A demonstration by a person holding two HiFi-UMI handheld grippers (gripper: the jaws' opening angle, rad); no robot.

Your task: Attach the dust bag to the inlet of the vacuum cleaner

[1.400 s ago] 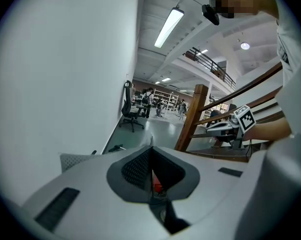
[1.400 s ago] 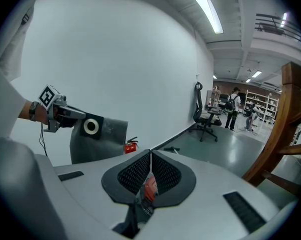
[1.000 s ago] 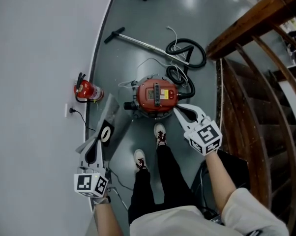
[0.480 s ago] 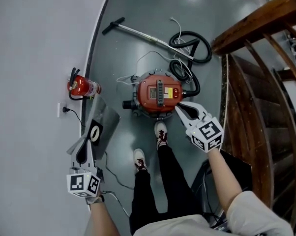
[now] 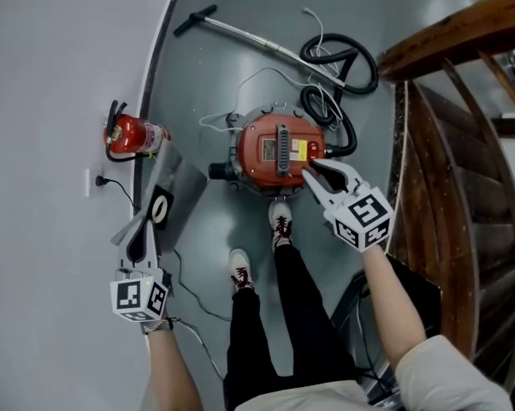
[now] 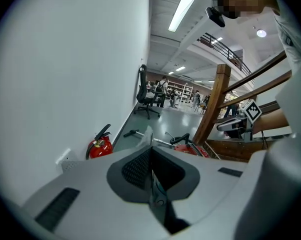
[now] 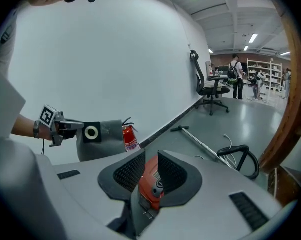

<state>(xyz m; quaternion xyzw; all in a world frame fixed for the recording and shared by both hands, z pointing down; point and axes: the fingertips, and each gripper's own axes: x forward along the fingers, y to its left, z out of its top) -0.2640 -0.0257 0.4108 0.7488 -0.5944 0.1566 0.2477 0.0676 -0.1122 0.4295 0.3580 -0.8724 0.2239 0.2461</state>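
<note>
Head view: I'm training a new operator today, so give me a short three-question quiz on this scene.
1. What lies by the wall, near the dust bag? A) fire extinguisher B) bucket C) ladder
2. True or false: the dust bag is already fitted on the vacuum cleaner.
3. Fill in: the dust bag is held by the ___ gripper.
Key: 1 A; 2 false, the bag is apart from it; 3 left gripper, shut on the bag.

Left tool (image 5: pixel 147 225) clamped, right tool (image 5: pixel 311 169) just opening
</note>
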